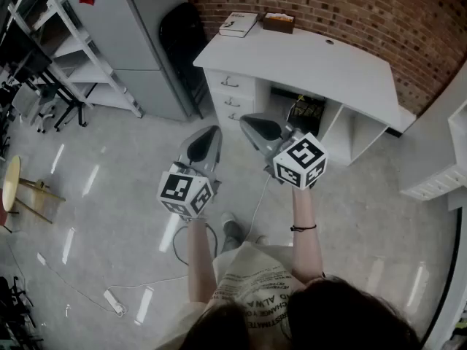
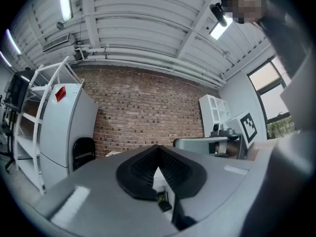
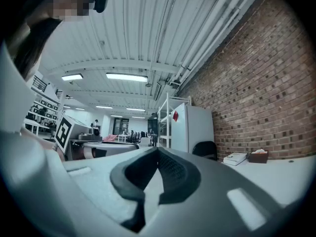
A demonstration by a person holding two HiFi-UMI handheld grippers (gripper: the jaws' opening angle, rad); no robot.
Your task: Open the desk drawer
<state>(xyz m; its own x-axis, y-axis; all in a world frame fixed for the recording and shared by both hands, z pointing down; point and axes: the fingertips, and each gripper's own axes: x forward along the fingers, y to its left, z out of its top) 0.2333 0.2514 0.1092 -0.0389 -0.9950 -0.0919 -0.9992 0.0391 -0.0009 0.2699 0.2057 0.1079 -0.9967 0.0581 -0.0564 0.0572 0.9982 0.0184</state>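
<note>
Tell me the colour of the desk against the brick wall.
Plain white, drawers included. The head view shows the desk best.

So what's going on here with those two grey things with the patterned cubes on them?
A person stands facing a white desk, one tool in each hand. The left hand-held gripper and the right hand-held gripper are both held in the air short of the desk, jaws together and holding nothing. The drawers on the desk's left side all look closed, and neither gripper touches them, so opening one has not begun.
</note>
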